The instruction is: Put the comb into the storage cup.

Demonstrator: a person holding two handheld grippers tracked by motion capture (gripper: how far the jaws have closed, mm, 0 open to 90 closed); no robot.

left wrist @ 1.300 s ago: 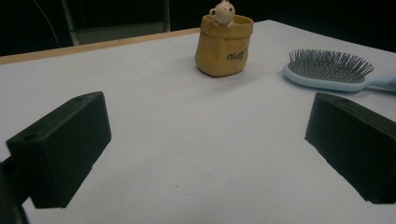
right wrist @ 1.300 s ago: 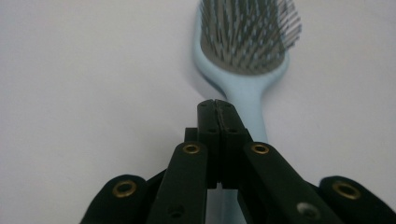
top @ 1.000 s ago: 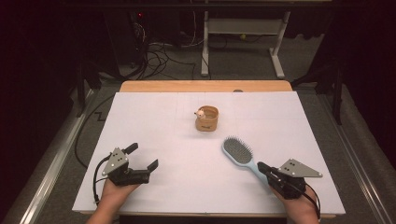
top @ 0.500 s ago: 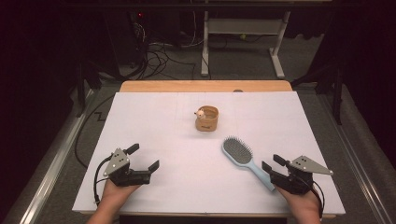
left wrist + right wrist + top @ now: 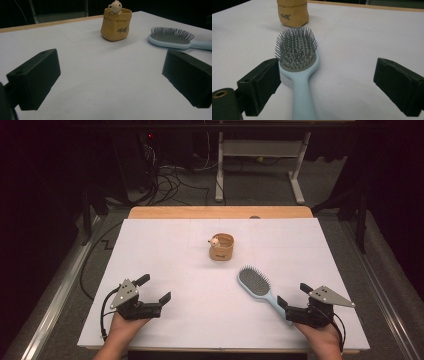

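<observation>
A light blue hairbrush (image 5: 255, 284) with grey bristles lies bristles-up on the white table (image 5: 165, 245), at the front right. My right gripper (image 5: 293, 295) sits at its handle end and is open; its jaws have just been opening. In the right gripper view the brush (image 5: 298, 56) runs between the jaws, close to the left one and far from the right one. A small tan bag-shaped pot (image 5: 221, 247) with a little figure on its rim stands mid-table. My left gripper (image 5: 155, 288) rests open at the front left, with nothing between its jaws.
The left gripper view shows the pot (image 5: 116, 23) ahead and the brush (image 5: 172, 37) to its right. A wooden strip (image 5: 220, 212) edges the table's far side. Cables and a desk frame (image 5: 260, 160) stand on the floor beyond.
My right gripper was shut on the brush handle and now stands open around it, shifted slightly right. The brush lies on the table. My left gripper has kept still.
</observation>
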